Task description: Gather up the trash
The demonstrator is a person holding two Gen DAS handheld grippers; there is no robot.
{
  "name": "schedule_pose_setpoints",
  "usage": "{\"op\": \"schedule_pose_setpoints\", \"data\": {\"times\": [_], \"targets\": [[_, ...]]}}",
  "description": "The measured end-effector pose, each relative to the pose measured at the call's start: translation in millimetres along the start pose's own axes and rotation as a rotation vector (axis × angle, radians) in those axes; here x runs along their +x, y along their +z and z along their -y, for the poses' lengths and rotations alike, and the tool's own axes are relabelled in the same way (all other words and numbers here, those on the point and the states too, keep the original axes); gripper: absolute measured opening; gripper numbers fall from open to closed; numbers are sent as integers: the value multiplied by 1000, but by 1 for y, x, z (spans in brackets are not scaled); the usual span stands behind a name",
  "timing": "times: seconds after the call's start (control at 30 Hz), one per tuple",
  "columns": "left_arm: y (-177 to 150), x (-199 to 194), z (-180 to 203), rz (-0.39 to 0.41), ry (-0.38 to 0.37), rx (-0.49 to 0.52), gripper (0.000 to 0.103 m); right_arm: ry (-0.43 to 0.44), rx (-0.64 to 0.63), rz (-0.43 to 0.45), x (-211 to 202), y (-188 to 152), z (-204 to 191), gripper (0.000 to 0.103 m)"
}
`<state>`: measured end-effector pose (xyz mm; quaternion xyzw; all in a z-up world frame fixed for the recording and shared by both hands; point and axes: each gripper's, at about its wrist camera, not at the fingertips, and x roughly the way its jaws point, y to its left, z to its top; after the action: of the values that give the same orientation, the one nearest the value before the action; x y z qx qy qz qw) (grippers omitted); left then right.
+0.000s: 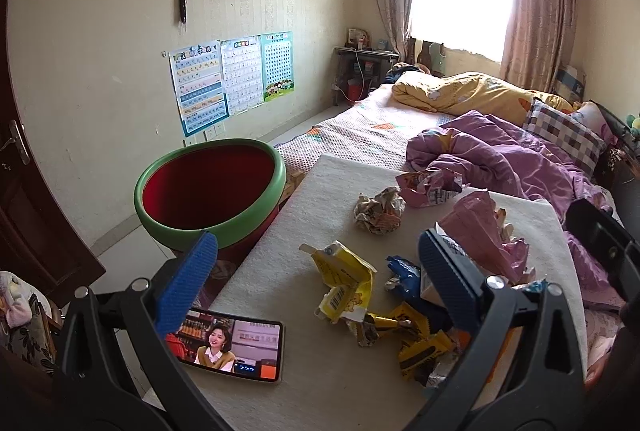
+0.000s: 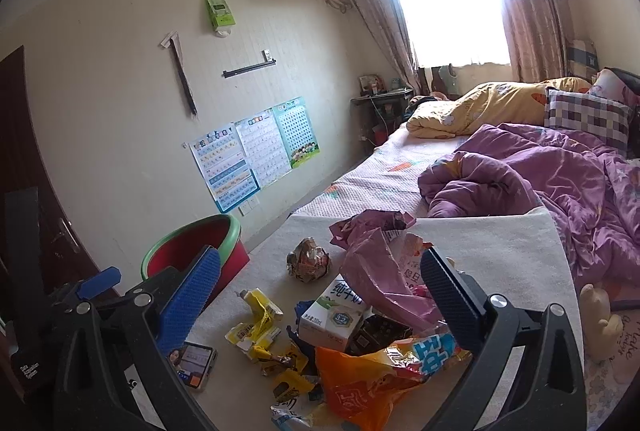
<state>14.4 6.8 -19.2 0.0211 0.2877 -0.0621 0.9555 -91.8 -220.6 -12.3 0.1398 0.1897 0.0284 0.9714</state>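
A pile of trash lies on a white mat (image 1: 320, 191) on the bed: a crumpled paper ball (image 1: 379, 212) (image 2: 309, 260), yellow wrappers (image 1: 344, 283) (image 2: 256, 323), a pink bag (image 1: 480, 231) (image 2: 376, 271), a milk carton (image 2: 334, 315), an orange bag (image 2: 372, 375). A red bin with a green rim (image 1: 212, 191) (image 2: 192, 251) stands left of the bed. My left gripper (image 1: 316, 279) is open above the yellow wrappers. My right gripper (image 2: 320, 295) is open over the milk carton. Both are empty.
A phone (image 1: 232, 347) (image 2: 194, 359) playing video lies at the mat's near left corner. Purple duvet (image 1: 500, 151), yellow quilt and checked pillow lie on the bed behind. A dark door (image 1: 24, 171) is at left. The right gripper's black body (image 1: 600, 231) shows in the left wrist view.
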Motion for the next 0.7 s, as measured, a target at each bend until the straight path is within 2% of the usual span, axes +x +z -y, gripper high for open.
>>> {"op": "schedule_pose_setpoints", "data": {"times": [0.13, 0.5, 0.7], "targets": [[-1, 1, 1, -2, 2, 7, 99, -22, -36, -26, 2, -1, -2, 96], [-3, 4, 4, -9, -9, 25, 99, -23, -25, -44, 4, -4, 5, 96], [-8, 9, 6, -35, -63, 42, 98, -32, -19, -67, 8, -9, 17, 96]]}}
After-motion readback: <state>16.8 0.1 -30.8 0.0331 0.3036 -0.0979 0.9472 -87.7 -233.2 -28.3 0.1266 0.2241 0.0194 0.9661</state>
